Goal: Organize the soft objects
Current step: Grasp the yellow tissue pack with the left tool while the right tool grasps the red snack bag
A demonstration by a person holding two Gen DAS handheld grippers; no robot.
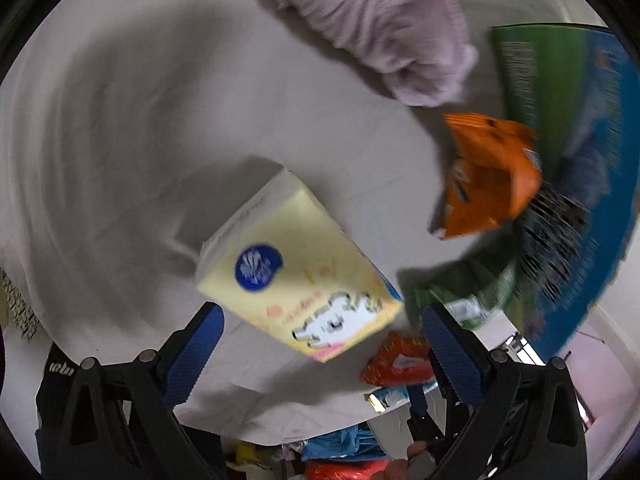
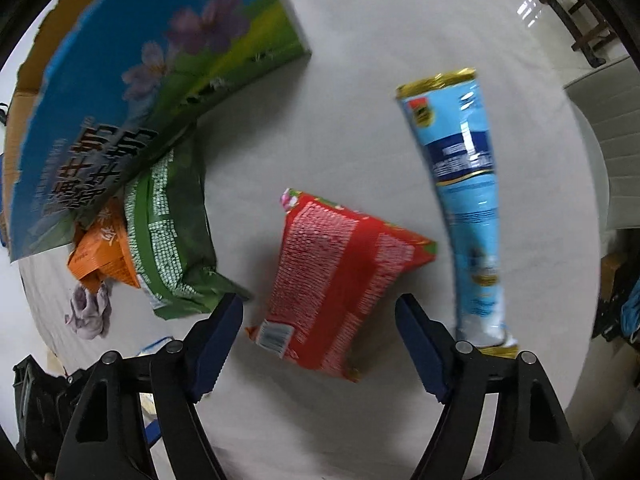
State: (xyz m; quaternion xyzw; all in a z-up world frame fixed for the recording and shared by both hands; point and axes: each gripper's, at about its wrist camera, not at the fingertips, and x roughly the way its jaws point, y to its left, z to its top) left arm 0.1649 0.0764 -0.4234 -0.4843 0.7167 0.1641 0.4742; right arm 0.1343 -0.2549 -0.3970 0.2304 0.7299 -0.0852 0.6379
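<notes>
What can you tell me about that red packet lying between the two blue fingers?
The red packet is a soft, crinkly plastic pouch with its back side up, covered in small white print, with a white barcode label near one lower corner and a green-and-pink edge at the top. It lies flat and slightly askew on the white cloth, unopened as far as I can see. The right gripper is open just above it, not touching. A tall blue packet lies apart, beside it.

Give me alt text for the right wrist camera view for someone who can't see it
The open right hand-held gripper hovers over a crinkled red snack packet on a white tablecloth. A long light-blue foil packet lies to its right; a green packet, an orange packet and a large blue-and-green printed carton sit to its left.
</notes>
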